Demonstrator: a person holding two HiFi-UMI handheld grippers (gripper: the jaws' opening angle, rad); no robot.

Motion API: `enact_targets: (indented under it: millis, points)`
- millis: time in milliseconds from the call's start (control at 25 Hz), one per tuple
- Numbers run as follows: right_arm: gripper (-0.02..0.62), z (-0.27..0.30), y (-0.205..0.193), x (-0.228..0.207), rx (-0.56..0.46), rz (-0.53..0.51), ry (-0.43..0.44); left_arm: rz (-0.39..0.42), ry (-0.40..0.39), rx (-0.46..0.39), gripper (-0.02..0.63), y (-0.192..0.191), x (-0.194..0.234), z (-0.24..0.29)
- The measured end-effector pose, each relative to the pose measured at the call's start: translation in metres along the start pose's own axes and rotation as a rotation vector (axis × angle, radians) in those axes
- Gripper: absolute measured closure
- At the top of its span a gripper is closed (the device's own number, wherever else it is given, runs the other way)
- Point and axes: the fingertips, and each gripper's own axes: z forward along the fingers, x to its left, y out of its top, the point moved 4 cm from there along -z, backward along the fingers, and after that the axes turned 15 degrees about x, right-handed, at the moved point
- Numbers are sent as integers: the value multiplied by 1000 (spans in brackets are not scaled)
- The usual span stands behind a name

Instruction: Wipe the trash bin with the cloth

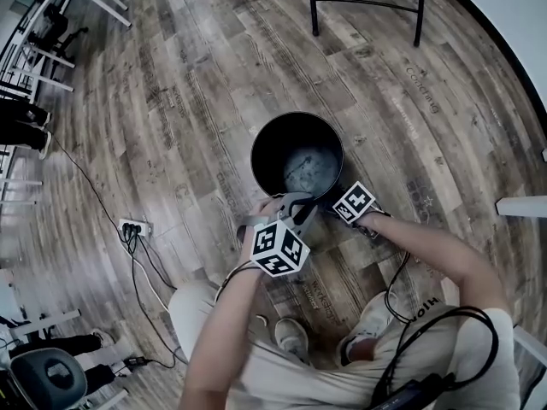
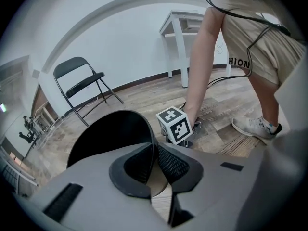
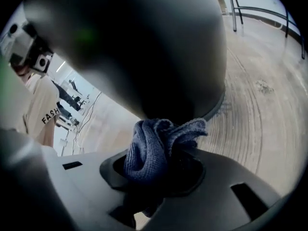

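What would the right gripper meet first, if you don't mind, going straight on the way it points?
Probably the trash bin: its dark outer wall looms just beyond the cloth the right gripper holds.

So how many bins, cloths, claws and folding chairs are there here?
trash bin: 1
cloth: 1
claws: 2, left claw, right claw
folding chair: 1
total: 5

The trash bin (image 1: 268,149) looks smooth black, the cloth (image 3: 149,150) nubbly fabric, the floor (image 1: 197,101) matt grained wood.
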Motion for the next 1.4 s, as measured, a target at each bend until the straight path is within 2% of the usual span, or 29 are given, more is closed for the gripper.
enact_targets:
  millis: [160, 240, 400, 480, 600, 720, 840, 880, 920, 1200, 1400]
  points:
    - [485, -23, -20, 13, -51, -114, 1, 16, -33, 20, 560, -5, 0, -2]
    - [485, -42, -30, 24, -92, -212, -2, 10, -70, 40, 560, -13, 0, -7]
    - [485, -86, -36, 45, -155, -477, -107, 17, -106, 85, 558, -27, 4, -13]
    - [485, -107, -29, 57, -188, -531, -138, 36, -93, 112, 556, -28, 5, -14]
    - [485, -134, -10, 78, -242, -516, -124, 26, -91, 74, 514, -19, 6, -16]
    - [485, -149, -2, 99, -225, -494, -62, 24, -95, 17, 497, -3, 3, -15]
    - [485, -170, 5, 115, -234, -473, -5, 53, -79, 44, 502, 1, -1, -6]
    - [485, -179, 10, 118, -249, -455, 5, 54, -70, 54, 523, 1, 0, -4]
    - [485, -186, 15, 119, -256, -440, 7, 50, -64, 60, 547, 1, 2, -4]
    - [485, -179, 33, 118, -210, -424, -30, 64, -27, 65, 552, 0, 0, -4]
    - [485, -161, 33, 105, -202, -371, -1, 81, -9, 62, 554, 1, -1, -3]
